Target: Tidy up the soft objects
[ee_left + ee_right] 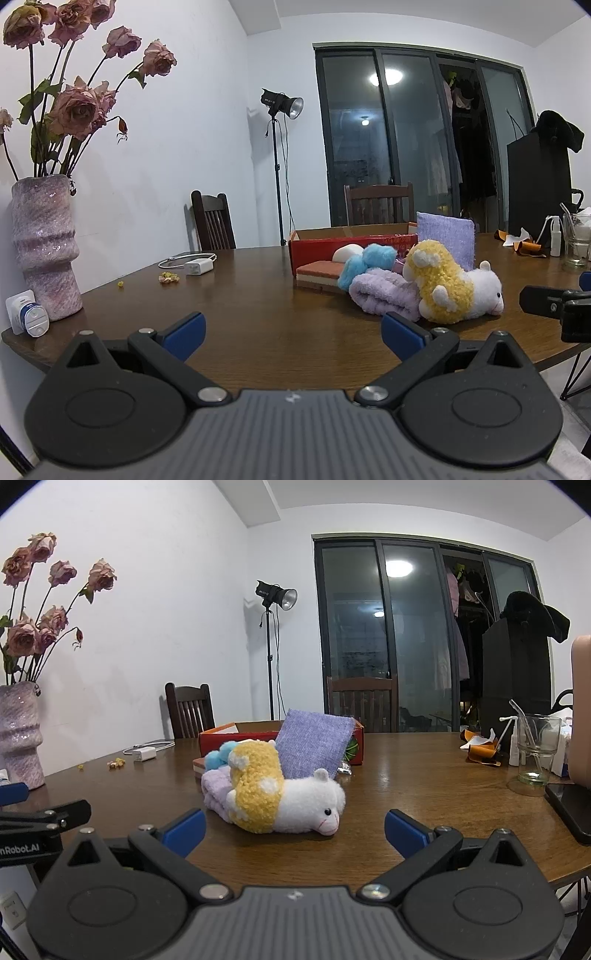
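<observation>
A pile of soft things lies mid-table in front of a red cardboard box (317,247) (218,738). A yellow-and-white plush sheep (458,286) (284,801) lies on its side at the front. Behind it are a rolled lilac towel (384,293) (216,786), a blue fluffy toy (369,260) (219,757), a purple cloth (445,236) (314,744) leaning upright on the box, a white ball (347,253) and a layered sponge (319,275). My left gripper (293,334) is open, empty, left of the pile. My right gripper (295,829) is open, empty, just short of the sheep.
A pink vase (46,247) (18,734) of dried roses stands at the table's left edge, beside a white charger and cable (195,264) (144,753). On the right are a glass (535,749), a spray bottle (555,236) and orange scraps (480,751). Chairs stand behind the table.
</observation>
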Tool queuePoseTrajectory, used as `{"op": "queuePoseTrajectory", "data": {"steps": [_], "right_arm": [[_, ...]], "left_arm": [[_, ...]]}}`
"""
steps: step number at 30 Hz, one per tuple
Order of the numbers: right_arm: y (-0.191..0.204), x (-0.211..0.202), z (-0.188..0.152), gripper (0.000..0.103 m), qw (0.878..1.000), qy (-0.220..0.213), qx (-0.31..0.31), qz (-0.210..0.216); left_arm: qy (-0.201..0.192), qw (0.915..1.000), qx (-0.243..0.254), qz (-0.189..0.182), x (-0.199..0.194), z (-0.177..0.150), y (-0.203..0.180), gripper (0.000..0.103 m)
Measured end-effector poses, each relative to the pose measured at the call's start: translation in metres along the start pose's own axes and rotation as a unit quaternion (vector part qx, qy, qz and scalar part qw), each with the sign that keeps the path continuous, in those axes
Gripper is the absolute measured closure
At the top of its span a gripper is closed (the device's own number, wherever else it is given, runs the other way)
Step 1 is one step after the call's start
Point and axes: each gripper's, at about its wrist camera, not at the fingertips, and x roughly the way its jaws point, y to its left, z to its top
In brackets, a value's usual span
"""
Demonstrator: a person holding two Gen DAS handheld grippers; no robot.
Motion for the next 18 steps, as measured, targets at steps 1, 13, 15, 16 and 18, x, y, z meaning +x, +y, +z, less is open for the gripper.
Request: {"op": "queuePoseTrajectory", "data": {"steps": [1, 13, 15, 16, 18], "right_arm": [[0.000, 0.000, 0.000, 0.000, 1.000, 0.001, 0.000, 0.000], [0.000, 0.004, -0.001, 0.000, 1.000, 0.008, 0.004, 0.001], [-0.001, 0.007, -0.001, 0.000, 1.000, 0.009, 0.007, 0.005], [-0.003, 0.010, 0.000, 0.000, 1.000, 0.011, 0.010, 0.006], [-0.008, 0.018, 0.004, 0.000, 1.000, 0.013, 0.017, 0.009]], "left_arm": [[0.000, 1.0000, 0.000, 0.000, 0.001, 0.000, 0.000, 0.000], [0.013, 0.9999, 0.005, 0.001, 0.009, -0.005, 0.000, 0.000], [0.015, 0.9999, 0.007, -0.004, 0.014, -0.004, -0.001, 0.000], [0.015, 0.9999, 0.008, -0.005, 0.017, -0.002, -0.002, 0.000], [0.009, 0.9999, 0.010, -0.011, 0.026, 0.004, -0.005, 0.000]]}}
